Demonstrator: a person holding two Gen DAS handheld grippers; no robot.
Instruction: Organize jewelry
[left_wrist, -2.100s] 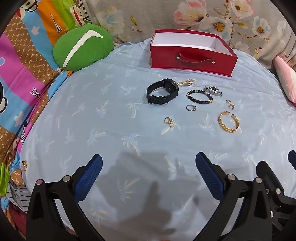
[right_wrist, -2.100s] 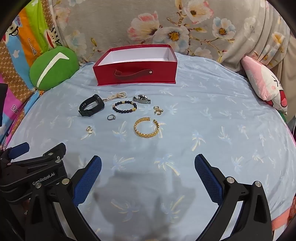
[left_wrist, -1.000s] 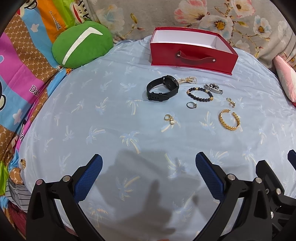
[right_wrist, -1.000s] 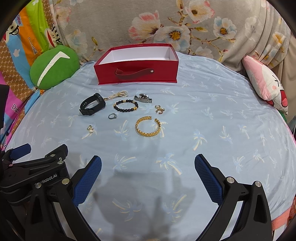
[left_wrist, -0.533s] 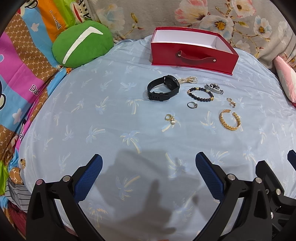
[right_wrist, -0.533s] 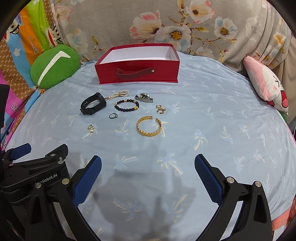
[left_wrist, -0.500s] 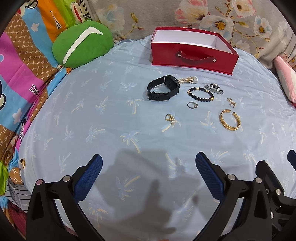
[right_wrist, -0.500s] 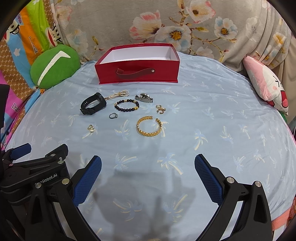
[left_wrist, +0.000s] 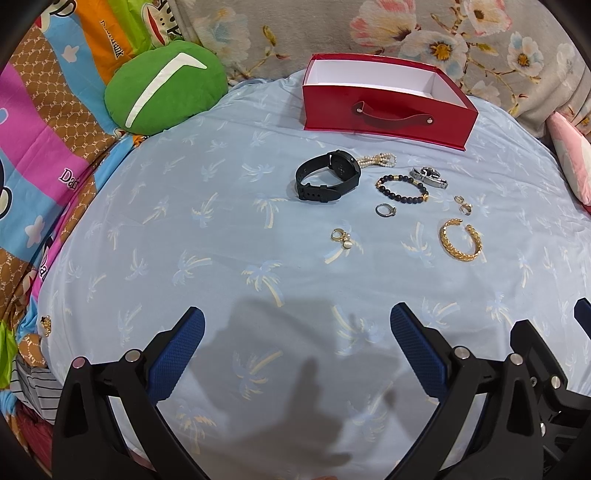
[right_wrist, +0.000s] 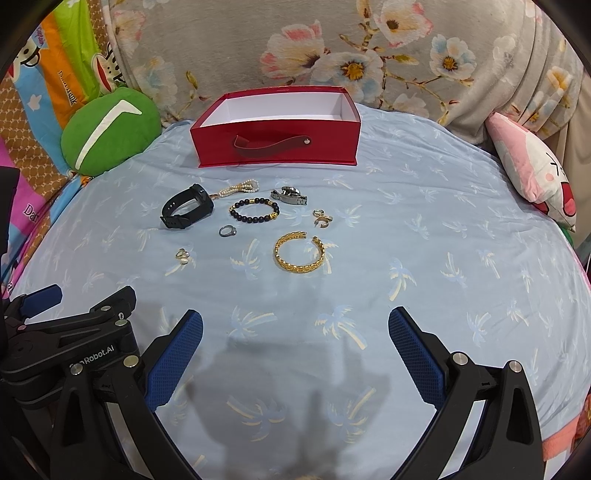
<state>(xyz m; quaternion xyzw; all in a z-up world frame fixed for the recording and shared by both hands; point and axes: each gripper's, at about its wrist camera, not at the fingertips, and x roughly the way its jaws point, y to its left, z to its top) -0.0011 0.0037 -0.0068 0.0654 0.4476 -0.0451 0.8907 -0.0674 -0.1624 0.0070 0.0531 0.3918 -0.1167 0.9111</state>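
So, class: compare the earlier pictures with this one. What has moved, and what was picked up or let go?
Nothing was picked up or let go. Both views shift only slightly. The left gripper and right gripper stay open above the sheet. The jewelry, including the black watch and gold bangle, stays before the red box.

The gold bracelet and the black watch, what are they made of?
The bracelet looks like shiny gold-colored metal: it glints and has chain-like links, though real gold can't be told. The watch strap looks like matte rubber or silicone: dull black, smooth, no shine.
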